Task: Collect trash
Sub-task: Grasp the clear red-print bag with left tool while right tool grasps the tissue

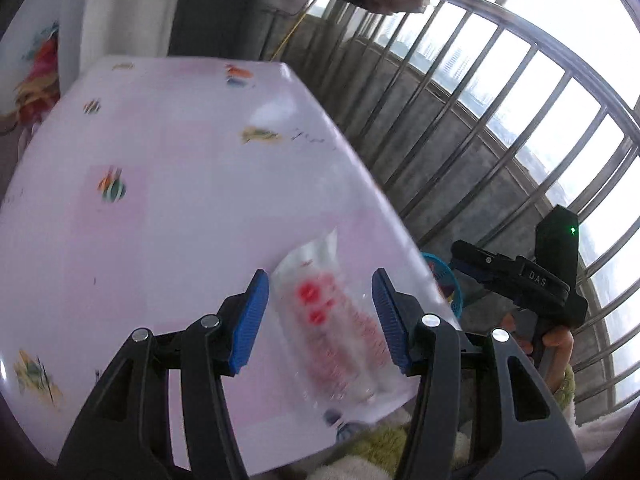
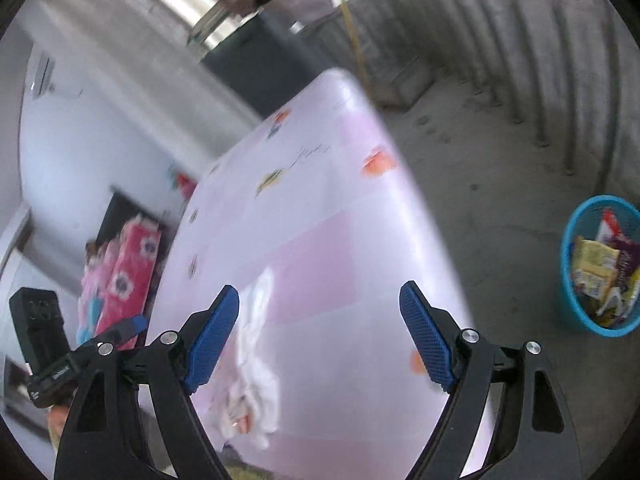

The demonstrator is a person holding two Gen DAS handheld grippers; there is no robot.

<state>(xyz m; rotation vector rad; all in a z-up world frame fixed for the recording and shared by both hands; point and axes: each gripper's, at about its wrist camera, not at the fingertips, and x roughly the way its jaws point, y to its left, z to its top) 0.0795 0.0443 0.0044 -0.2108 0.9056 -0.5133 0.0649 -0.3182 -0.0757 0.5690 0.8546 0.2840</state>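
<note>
Blue-padded jaws of the left gripper point(image 1: 320, 316) stand apart, angled down over the near right corner of the table point(image 1: 160, 200); a clear wrapper point(image 1: 332, 328) with red print shows between them, lying on the tabletop with gaps on both sides, so no pad presses on it. The right gripper point(image 2: 320, 336) also points down at the table, its jaws wide apart and empty; no earlier view is here to compare. From the left view the right gripper's body sits just off the table's right edge, a hand point(image 1: 554, 336) wrapped round its handle. In the right view the wrapper point(image 2: 252, 368) lies beside the left pad, near the table's front edge. Pale pink plastic printed with small coloured motifs covers the table. Bare concrete floor point(image 2: 480, 184) lies to the right, bounded by a metal railing point(image 1: 500, 92). On that floor, well apart from the table, stands a blue basket point(image 2: 568, 280) already holding several wrappers. Pink packs point(image 2: 128, 276) sit on the floor at the table's left side.
</note>
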